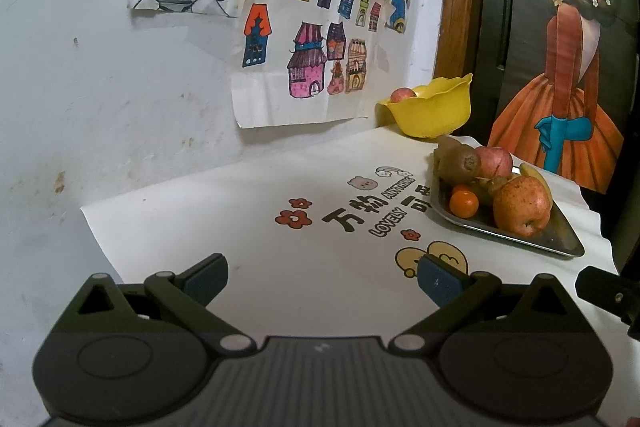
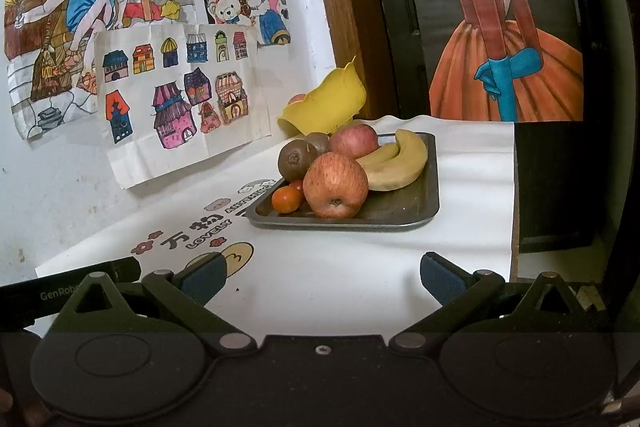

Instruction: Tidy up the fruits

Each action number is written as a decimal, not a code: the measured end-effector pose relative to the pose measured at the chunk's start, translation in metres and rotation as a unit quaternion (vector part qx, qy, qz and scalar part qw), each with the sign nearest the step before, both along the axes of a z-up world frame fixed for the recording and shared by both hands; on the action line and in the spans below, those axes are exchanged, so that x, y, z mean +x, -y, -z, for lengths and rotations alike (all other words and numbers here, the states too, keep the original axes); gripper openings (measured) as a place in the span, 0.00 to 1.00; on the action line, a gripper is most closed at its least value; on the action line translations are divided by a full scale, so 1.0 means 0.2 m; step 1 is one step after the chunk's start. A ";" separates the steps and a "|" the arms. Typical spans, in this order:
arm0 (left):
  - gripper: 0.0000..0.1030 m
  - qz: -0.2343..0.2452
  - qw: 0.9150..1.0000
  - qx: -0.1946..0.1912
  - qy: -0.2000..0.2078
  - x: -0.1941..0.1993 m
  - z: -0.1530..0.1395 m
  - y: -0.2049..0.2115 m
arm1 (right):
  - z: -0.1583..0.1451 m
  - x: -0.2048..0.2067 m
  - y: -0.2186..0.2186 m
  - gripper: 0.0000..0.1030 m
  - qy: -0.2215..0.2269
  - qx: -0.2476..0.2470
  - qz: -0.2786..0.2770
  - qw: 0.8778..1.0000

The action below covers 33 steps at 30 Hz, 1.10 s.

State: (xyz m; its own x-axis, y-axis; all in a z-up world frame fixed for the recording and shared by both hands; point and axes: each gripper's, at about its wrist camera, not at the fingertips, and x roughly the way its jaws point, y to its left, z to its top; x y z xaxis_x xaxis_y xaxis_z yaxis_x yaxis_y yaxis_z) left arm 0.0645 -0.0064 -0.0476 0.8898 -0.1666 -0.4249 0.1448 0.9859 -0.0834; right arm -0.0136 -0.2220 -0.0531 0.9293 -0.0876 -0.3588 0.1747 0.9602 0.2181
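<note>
Fruit tray (image 2: pixel 400 215) beside yellow bowl (image 2: pixel 328 107); both claws (image 1: pixel 322 281) (image 2: pixel 320 281) released, empty.

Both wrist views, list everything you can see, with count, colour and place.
Metal tray: one, grey, on the white tablecloth.
Apples on tray: two, red-yellow, front and back.
Bananas: two, yellow, right side of the tray.
Kiwis: two, brown, tray's left rear.
Small orange fruits: two, tray's front left.
Yellow plastic bowl: one, behind the tray, holding a red apple.
Drawings: several, coloured, on the wall and door.
Left gripper: jaws open, empty.
Right gripper: jaws open, empty.
</note>
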 end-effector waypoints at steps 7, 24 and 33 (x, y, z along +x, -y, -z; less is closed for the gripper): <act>1.00 0.003 1.000 0.001 -0.001 0.00 0.00 0.01 | 0.00 0.00 0.00 0.99 0.000 0.000 0.000 1.000; 1.00 0.004 1.000 0.001 -0.003 -0.01 0.01 0.02 | 0.00 0.00 0.00 0.99 -0.001 0.001 0.000 1.000; 1.00 0.003 1.000 0.001 -0.004 -0.01 0.01 0.02 | 0.00 0.00 0.00 0.99 -0.001 0.002 0.000 1.000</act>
State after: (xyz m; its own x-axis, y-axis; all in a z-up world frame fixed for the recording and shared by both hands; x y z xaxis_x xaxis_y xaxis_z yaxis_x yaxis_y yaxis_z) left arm 0.0622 -0.0100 -0.0492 0.8855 -0.1715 -0.4318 0.1502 0.9851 -0.0833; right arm -0.0142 -0.2212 -0.0538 0.9285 -0.0866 -0.3610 0.1756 0.9592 0.2215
